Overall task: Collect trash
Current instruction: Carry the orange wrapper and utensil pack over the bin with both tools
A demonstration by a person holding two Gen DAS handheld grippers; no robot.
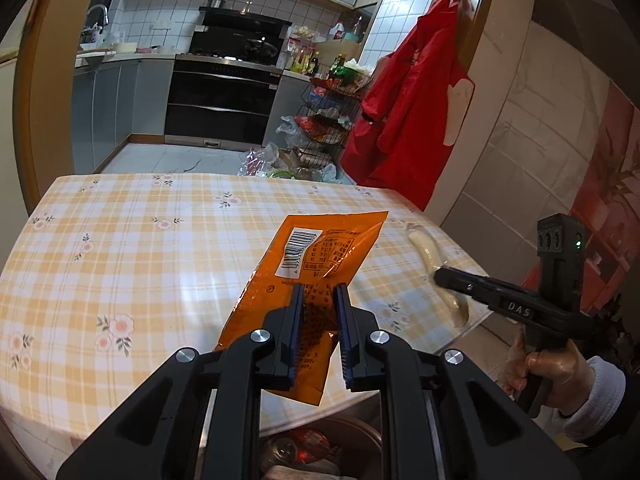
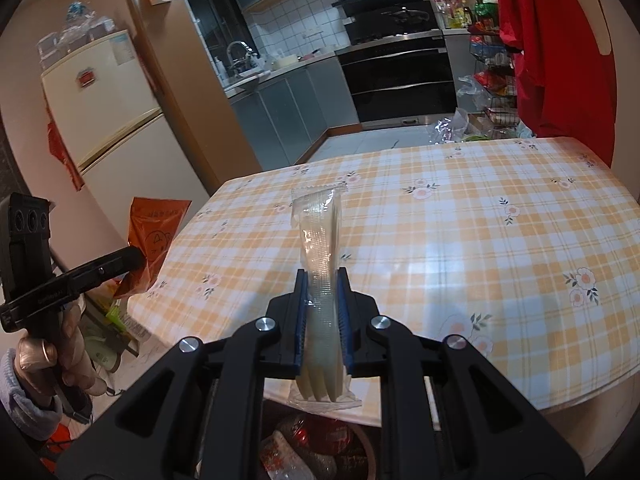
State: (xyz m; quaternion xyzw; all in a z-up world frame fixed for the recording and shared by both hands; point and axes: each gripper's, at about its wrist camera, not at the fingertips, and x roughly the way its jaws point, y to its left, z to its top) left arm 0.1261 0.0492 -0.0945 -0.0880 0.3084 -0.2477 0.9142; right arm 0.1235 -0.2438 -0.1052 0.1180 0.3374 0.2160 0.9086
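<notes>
Carrying step, by the look of it; next calls for a drop into the trash bin below the edge. Left wrist view: left hand-held gripper [image 1: 319, 292] clamped on an orange crinkled foil snack wrapper [image 1: 316, 256], held above the yellow plaid floral tabletop [image 1: 132, 240], metal trash bin [image 1: 320, 452] directly beneath. Right wrist view: right hand-held gripper [image 2: 322, 280] pinching a clear plastic sleeve holding a white plastic fork [image 2: 320, 248], over the same bin.

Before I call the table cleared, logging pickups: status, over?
Left gripper shut on orange wrapper. Right gripper shut on wrapped plastic fork. Both lifted above table; bin below, nothing blocking.
</notes>
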